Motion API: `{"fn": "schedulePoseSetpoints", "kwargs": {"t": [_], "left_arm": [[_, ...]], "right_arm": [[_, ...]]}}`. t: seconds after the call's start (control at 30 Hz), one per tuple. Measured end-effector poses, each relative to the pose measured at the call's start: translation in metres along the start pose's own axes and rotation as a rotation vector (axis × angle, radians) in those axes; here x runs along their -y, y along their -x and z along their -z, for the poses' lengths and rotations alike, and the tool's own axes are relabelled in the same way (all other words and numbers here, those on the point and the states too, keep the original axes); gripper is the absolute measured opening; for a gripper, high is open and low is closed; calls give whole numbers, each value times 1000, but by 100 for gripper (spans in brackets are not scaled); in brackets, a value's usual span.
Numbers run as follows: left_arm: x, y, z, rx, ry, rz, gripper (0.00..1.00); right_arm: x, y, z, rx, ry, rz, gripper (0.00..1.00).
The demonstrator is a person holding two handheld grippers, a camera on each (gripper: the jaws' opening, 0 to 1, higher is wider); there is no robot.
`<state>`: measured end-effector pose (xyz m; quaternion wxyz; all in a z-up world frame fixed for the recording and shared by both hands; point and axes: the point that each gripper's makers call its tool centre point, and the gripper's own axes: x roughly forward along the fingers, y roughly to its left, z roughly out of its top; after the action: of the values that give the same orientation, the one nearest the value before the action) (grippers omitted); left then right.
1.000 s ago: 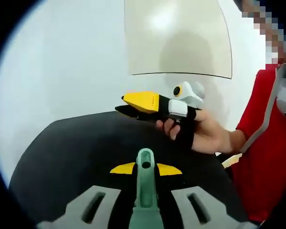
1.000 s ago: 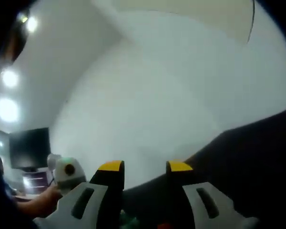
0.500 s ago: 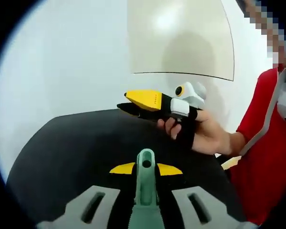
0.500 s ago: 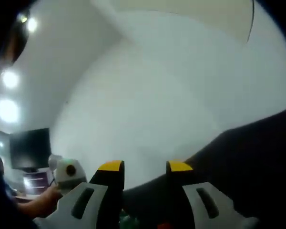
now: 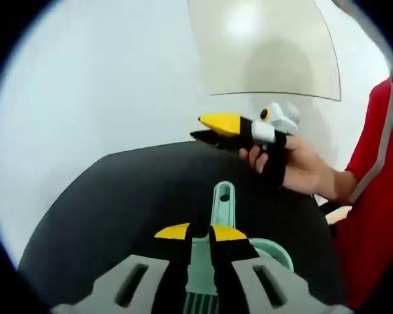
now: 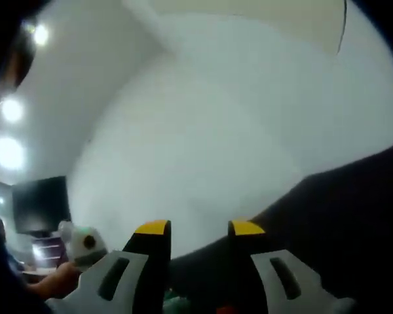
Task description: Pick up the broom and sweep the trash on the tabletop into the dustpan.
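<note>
In the left gripper view, the left tool (image 5: pixel 200 233) had its two yellow-tipped jaws drawn close together around the pale green handle of the broom (image 5: pixel 221 204), gripping it. The handle's end, with its round hanging hole, stood up just past the jaw tips, and the ribbed part of the broom showed low between the jaws. Just to the right of the jaws, a curved pale green rim, apparently the dustpan (image 5: pixel 277 250), lay on the black tabletop (image 5: pixel 111 203). Farther out, above the tabletop's far edge, the right tool (image 5: pixel 215 129) was held in a hand (image 5: pixel 295 167) with a red sleeve (image 5: pixel 380 196) behind it; its jaws looked nearly closed there.

In the right gripper view, the right tool (image 6: pixel 200 228) showed its jaws parted with a clear gap and nothing between them. Beyond them ran the dark tabletop (image 6: pixel 354 216) and a white wall (image 6: pixel 203 131). A dark screen (image 6: pixel 40 204) sat at far left.
</note>
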<state>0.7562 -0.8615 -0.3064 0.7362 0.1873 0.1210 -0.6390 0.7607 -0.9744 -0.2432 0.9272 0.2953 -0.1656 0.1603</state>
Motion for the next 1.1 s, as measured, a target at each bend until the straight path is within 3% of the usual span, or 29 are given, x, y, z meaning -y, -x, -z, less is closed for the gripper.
{"fn": "schedulePoseSetpoints", "kwargs": {"t": [0.13, 0.27, 0.33, 0.37, 0.5, 0.53, 0.57, 0.67, 0.8, 1.1], "left_arm": [[-1, 0, -5, 21, -16, 2, 15], [-4, -13, -1, -17, -62, 4, 21], [-3, -15, 0, -11, -55, 18, 21], [-2, -15, -1, -4, -47, 23, 21], [-5, -11, -2, 3, -49, 5, 19], [-5, -10, -2, 4, -44, 5, 18], [-4, -9, -2, 7, -43, 4, 18], [-3, -5, -5, 21, -42, -1, 18], [-1, -7, -7, 35, -43, 5, 18], [6, -21, -8, 31, -50, 35, 16]], "right_arm": [[2, -2, 9, -44, -4, 16, 36], [10, -1, 18, -97, -9, 59, 36], [23, 2, 36, -200, -4, 140, 36], [30, 3, 46, -264, 20, 180, 36], [48, 6, 54, -355, 219, 268, 36], [51, 6, 56, -388, 283, 268, 36], [51, 7, 58, -402, 291, 267, 36], [48, 17, 62, -506, 467, 244, 34], [38, 24, 74, -596, 552, 191, 34], [36, 26, 81, -629, 549, 159, 32]]}}
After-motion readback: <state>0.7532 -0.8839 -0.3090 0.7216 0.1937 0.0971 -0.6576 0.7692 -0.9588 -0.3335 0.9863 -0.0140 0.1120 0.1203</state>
